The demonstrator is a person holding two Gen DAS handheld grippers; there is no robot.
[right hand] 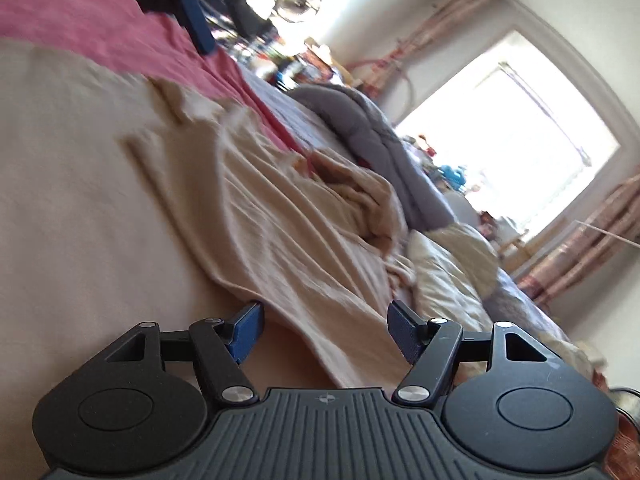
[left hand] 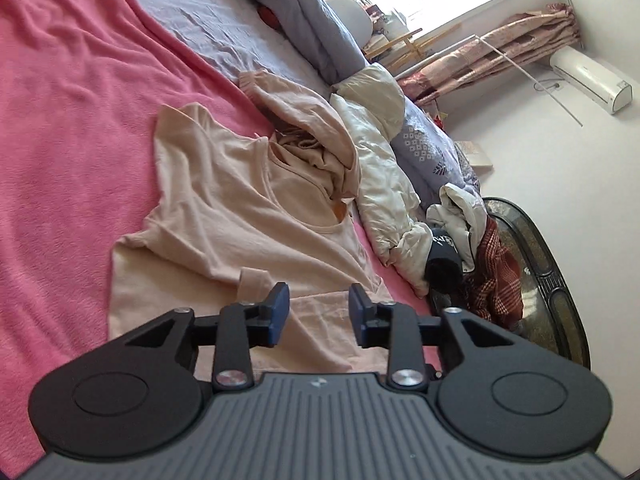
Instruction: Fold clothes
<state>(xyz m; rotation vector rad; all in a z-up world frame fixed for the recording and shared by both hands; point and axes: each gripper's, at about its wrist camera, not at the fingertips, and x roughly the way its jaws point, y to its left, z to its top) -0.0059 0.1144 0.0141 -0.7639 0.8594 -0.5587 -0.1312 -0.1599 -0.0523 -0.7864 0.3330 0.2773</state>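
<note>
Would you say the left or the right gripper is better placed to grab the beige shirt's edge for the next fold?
Probably the right gripper: its open jaws sit low, with a folded edge of the shirt running between them. The left gripper is open too, but hovers above the shirt, holding nothing.

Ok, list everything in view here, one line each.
T-shirt: one, peach, spread on the blanket.
Crumpled top: one, peach, at the T-shirt's collar.
Blanket: one, pink, over the bed.
Sheet: one, grey, beyond the blanket.
Duvet: one, grey, rolled along the bed's far edge.
Cream jacket: one, beside the crumpled top.
Curtain: one, patterned pink, by the window.
Air conditioner: one, white, on the wall.
Left gripper: open, over the T-shirt, empty.
Right gripper: open, low over the T-shirt's hem, empty.
</note>
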